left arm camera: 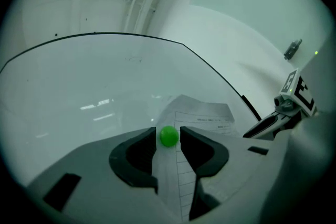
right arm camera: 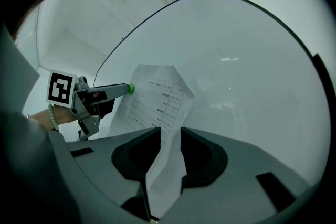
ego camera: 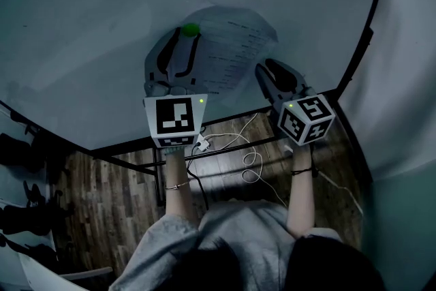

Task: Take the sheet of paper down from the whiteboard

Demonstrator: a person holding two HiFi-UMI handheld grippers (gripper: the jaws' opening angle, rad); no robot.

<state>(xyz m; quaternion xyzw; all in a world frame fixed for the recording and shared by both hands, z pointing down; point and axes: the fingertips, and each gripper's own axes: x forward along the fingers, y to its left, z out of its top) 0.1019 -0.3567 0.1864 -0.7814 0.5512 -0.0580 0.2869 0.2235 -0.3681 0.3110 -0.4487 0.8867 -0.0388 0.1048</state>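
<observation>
Bare whiteboard (ego camera: 88, 17) at the head view's upper left lies open; the green magnet (ego camera: 190, 29), paper (ego camera: 235, 51) and black frame (ego camera: 366, 37) at right crowd passage.

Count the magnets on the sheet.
1: a green magnet near the sheet's upper left corner, between the open jaws of the left hand-held gripper. Another may be hidden behind the grippers.

Dim, bluish light; fisheye-warped edges
</observation>
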